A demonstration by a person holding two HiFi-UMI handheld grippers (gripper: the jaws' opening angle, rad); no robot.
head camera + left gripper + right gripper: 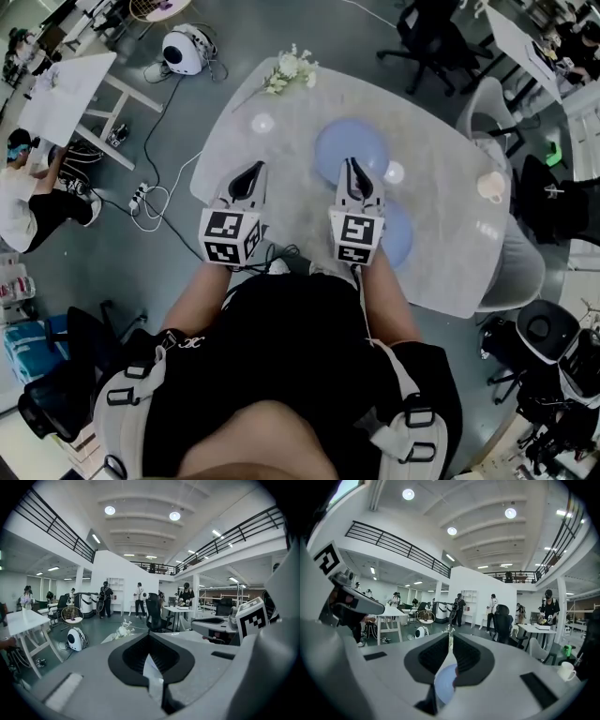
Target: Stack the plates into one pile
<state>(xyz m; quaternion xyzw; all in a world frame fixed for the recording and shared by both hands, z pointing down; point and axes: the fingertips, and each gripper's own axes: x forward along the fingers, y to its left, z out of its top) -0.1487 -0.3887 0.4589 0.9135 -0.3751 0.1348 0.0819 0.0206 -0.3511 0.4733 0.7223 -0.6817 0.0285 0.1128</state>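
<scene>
A: Grey marbled table fills the middle of the head view, with a busy open office around it. Where are the plates?

B: Both are pale blue. One plate lies just above the frame's centre. The second plate sits lower right of it, partly hidden behind the right gripper. They are near each other and not piled.

A: And the jaws?

B: In the right gripper view the tips are pressed together with nothing between them. The plate shows through the gap lower down. The left gripper, left of centre over bare tabletop, also has its tips together and empty.

A: Anything else on the table?

B: White flowers lie at its top edge. A cup stands at its right edge.
</scene>
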